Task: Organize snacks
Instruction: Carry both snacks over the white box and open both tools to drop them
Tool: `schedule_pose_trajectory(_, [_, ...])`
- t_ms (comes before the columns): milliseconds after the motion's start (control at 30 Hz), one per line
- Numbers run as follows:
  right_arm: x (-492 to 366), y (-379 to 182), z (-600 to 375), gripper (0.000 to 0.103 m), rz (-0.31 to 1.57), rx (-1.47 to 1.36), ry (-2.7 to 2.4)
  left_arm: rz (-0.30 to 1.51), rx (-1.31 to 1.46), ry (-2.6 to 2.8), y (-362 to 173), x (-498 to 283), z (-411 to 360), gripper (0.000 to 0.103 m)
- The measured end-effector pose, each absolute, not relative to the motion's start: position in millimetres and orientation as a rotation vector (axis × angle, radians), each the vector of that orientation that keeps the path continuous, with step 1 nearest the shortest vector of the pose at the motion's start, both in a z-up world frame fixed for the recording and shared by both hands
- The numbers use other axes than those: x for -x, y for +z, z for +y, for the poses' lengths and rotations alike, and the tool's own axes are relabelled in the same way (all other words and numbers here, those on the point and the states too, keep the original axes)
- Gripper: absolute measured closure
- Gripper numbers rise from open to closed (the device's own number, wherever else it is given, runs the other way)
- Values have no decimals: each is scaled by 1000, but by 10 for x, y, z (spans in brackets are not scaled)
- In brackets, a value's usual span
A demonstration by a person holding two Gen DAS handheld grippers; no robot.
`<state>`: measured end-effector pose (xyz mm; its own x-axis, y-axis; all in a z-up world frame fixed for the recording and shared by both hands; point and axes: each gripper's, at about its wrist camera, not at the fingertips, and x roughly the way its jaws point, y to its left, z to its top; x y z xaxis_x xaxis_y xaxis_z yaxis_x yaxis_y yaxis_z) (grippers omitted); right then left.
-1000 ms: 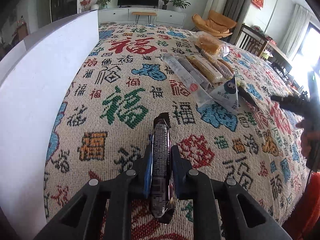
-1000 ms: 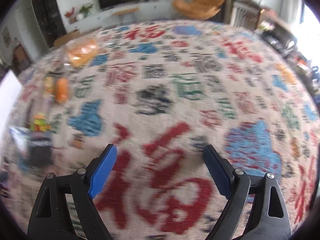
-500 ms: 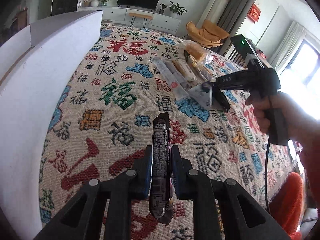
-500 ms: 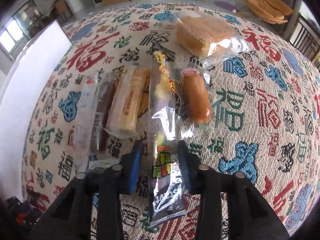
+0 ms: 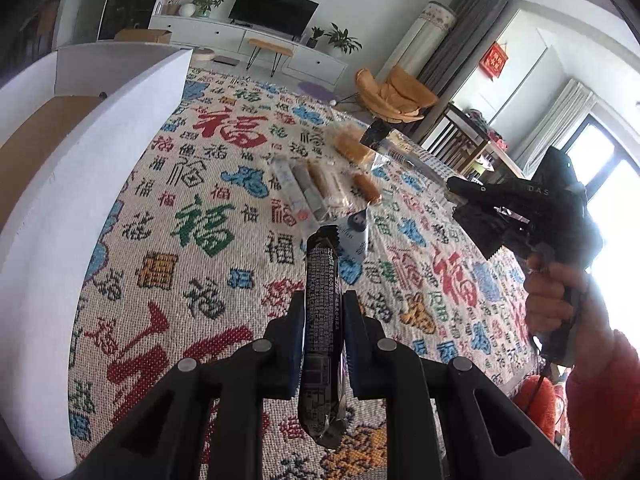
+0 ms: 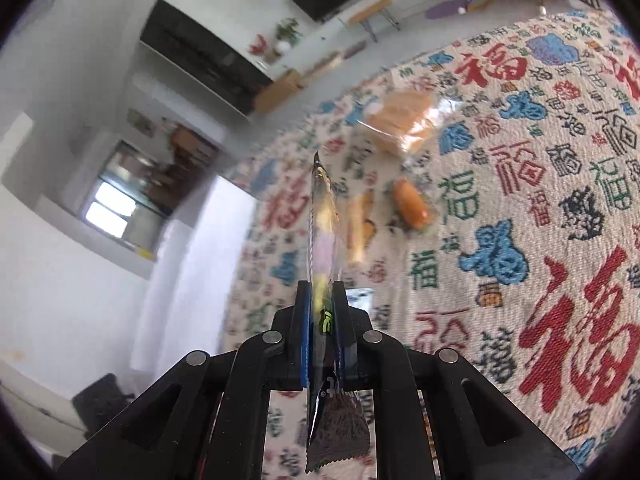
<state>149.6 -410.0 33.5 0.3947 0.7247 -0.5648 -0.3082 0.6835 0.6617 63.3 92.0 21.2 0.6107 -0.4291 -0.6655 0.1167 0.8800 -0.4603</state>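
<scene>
Since a moment ago our right gripper [image 6: 322, 316] has clamped and lifted the long clear-wrapped snack strip [image 6: 323, 224] off the patterned woven cloth [image 5: 192, 272], while our left gripper [image 5: 322, 332] pinches the dark foil-wrapped bar [image 5: 322, 320], so next we judge both go into the white box [image 5: 92, 128] at the cloth's left edge.

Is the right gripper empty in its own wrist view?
No: the right gripper has its fingers shut on a clear snack packet.
</scene>
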Motion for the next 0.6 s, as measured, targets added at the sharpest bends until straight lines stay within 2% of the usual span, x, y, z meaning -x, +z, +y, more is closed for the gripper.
schedule_pose_trajectory(367, [-1322, 459, -4085, 93, 960, -711, 846, 785, 502, -324, 518, -508, 1272, 86])
schedule_pose_trajectory(600, [-1126, 795, -3609, 93, 949, -767, 1027, 658, 605, -283, 983, -386, 1905, 86])
